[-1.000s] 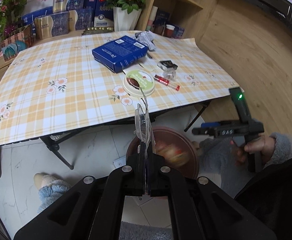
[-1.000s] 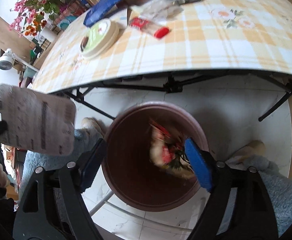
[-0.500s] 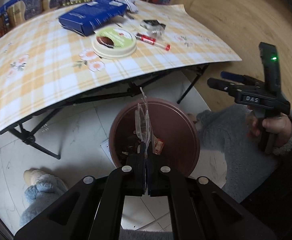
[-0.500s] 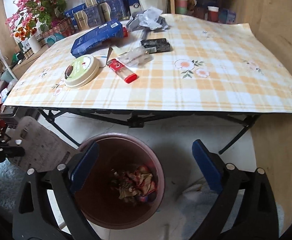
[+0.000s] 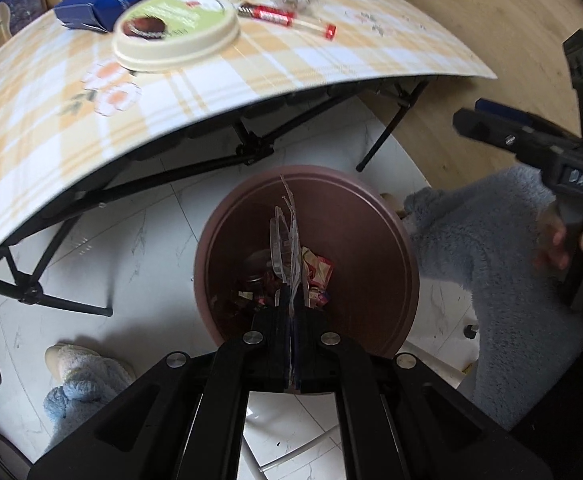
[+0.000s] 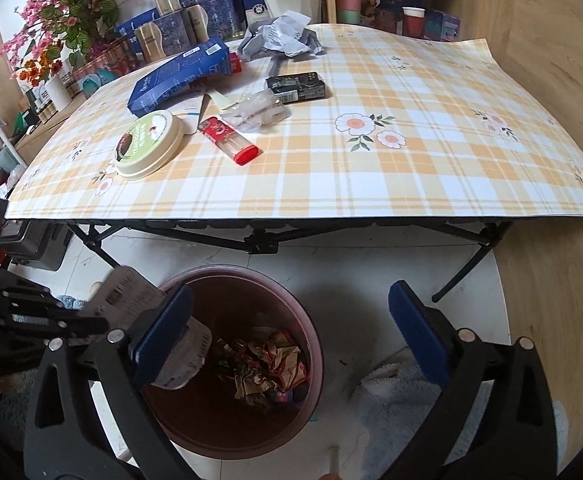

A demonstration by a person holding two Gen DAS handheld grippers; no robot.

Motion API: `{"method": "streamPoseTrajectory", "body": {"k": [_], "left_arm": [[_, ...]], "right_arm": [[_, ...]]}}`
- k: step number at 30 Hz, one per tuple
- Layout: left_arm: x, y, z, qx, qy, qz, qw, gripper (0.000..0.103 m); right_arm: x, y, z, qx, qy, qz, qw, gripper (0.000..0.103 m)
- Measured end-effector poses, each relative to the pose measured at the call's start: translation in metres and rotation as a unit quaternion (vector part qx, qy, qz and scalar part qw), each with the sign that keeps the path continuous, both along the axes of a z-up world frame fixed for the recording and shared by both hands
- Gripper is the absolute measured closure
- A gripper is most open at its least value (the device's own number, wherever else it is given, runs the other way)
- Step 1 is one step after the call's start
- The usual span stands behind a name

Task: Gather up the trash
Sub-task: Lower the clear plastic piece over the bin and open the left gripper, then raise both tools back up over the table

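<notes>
While pinched over the bin (image 5: 371,216), clear plastic packaging (image 5: 285,236)

one brown bin (image 6: 315,344) — on the table (image 6: 411,184), one blue box (image 6: 179,76), one round lid (image 6: 149,146), one red lighter (image 6: 227,140).

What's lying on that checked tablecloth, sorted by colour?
Blue: 1, the box
Red: 1, the lighter
Black: 1, the small pack
Cream: 1, the round lid
Grey-white: 1, the crumpled paper
Clear: 1, the plastic wrapper
Total: 6
</notes>
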State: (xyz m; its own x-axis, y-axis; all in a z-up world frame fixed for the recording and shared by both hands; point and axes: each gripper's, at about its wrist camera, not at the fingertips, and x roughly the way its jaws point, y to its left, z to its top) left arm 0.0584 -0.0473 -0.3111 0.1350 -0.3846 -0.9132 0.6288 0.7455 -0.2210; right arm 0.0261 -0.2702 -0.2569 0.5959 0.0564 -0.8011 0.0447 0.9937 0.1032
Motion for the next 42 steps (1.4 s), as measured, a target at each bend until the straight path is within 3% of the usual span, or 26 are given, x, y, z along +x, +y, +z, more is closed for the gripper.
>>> {"method": "streamPoseTrajectory", "body": {"k": [2, 4, 5, 6, 8, 11, 16, 19, 25, 29, 31, 36, 42], "left_arm": [[0.001, -0.004, -0.006, 0.004, 0.002, 0.005, 1.0, 0.1], [-0.002, -0.007, -0.007, 0.006, -0.016, 0.006, 0.9998, 0.08], [-0.003, -0.008, -0.006, -0.002, -0.022, 0.007, 0.9997, 0.054], [-0.004, -0.005, -0.002, -0.021, -0.028, 0.015, 0.9993, 0.042], [-0.006, 0.001, 0.006, -0.049, -0.039, 0.032, 0.9975, 0.039], [-0.005, 0.014, 0.02, -0.043, -0.078, 0.09, 0.992, 0.017], [-0.005, 0.041, 0.044, -0.047, -0.144, 0.163, 0.9749, 0.011], [-0.012, 0.059, 0.054, -0.048, -0.184, 0.208, 0.9593, 0.009], [-0.011, 0.089, 0.051, -0.057, -0.17, 0.288, 0.9407, 0.008], [-0.007, 0.096, 0.043, -0.046, -0.149, 0.304, 0.9399, 0.008], [-0.005, 0.095, 0.038, -0.042, -0.14, 0.306, 0.9409, 0.008], [-0.008, 0.09, 0.043, -0.044, -0.149, 0.296, 0.9426, 0.008], [-0.004, 0.093, 0.051, -0.06, -0.165, 0.299, 0.9379, 0.008]], "right_arm": [[0.0, -0.002, 0.0, -0.001, -0.001, -0.005, 1.0, 0.006], [0.0, -0.003, 0.0, 0.002, -0.001, -0.008, 1.0, 0.006], [0.0, -0.004, 0.001, 0.005, -0.003, -0.008, 1.0, 0.006], [-0.001, -0.005, 0.002, 0.008, -0.007, -0.007, 1.0, 0.006], [-0.003, -0.006, 0.003, 0.008, -0.021, -0.007, 1.0, 0.006], [-0.006, -0.008, 0.006, 0.01, -0.042, -0.009, 0.999, 0.006], [-0.007, -0.008, 0.005, 0.022, -0.059, -0.006, 0.998, 0.006], [-0.011, -0.007, 0.006, 0.02, -0.075, -0.011, 0.997, 0.006], [-0.011, -0.008, 0.003, 0.039, -0.084, -0.011, 0.996, 0.006], [-0.007, -0.011, 0.001, 0.067, -0.08, -0.01, 0.994, 0.006], [-0.005, -0.013, 0.003, 0.051, -0.078, -0.018, 0.995, 0.006], [0.009, -0.016, 0.003, 0.015, -0.043, -0.013, 0.999, 0.006], [0.04, -0.02, 0.018, 0.014, -0.049, 0.007, 0.999, 0.006]]}}
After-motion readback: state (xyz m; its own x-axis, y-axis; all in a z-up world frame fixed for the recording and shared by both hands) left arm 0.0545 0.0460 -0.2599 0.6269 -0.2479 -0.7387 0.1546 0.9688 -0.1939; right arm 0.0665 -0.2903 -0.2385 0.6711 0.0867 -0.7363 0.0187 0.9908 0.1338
